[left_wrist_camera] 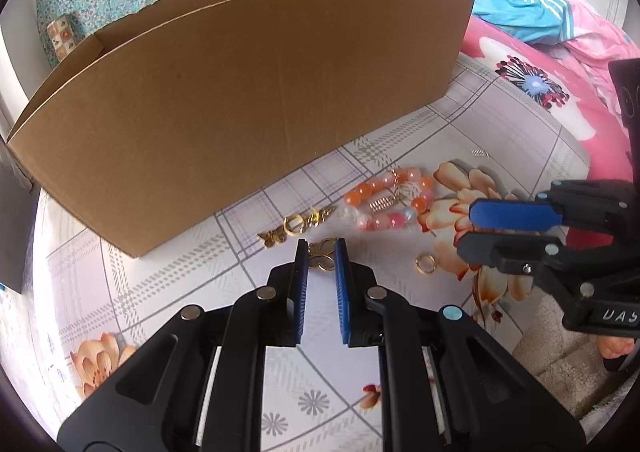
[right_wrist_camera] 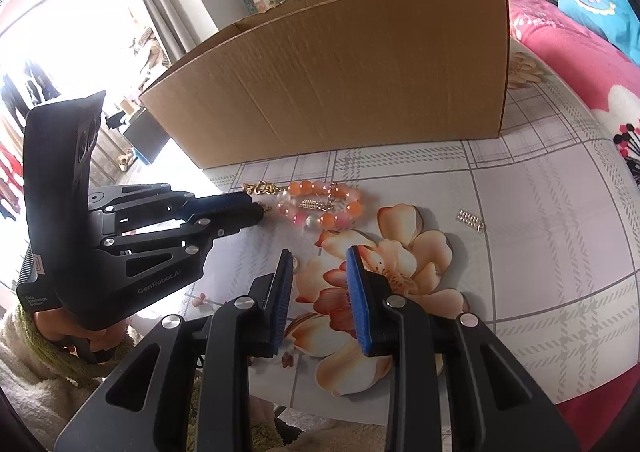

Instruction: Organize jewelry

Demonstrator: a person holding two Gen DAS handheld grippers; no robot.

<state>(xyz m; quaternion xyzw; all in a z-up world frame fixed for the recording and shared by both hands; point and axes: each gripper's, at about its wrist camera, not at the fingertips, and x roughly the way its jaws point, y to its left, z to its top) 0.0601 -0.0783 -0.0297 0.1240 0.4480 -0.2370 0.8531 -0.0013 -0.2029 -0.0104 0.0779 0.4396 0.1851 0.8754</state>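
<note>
The left tool [right_wrist_camera: 256, 212] has white words on its black side. They say "GenRobot.AI". Lower down, near the hand, there is a tiny white label that seems to say "Data Acquisition System", but it is very small and hard to read. On the right tool [left_wrist_camera: 466, 226] there are white letters too, but they are cut off and cannot be read.

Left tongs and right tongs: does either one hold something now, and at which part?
The left tongs grip a gold pendant by its two sides, low on the tablecloth. The right tongs hold nothing.
</note>
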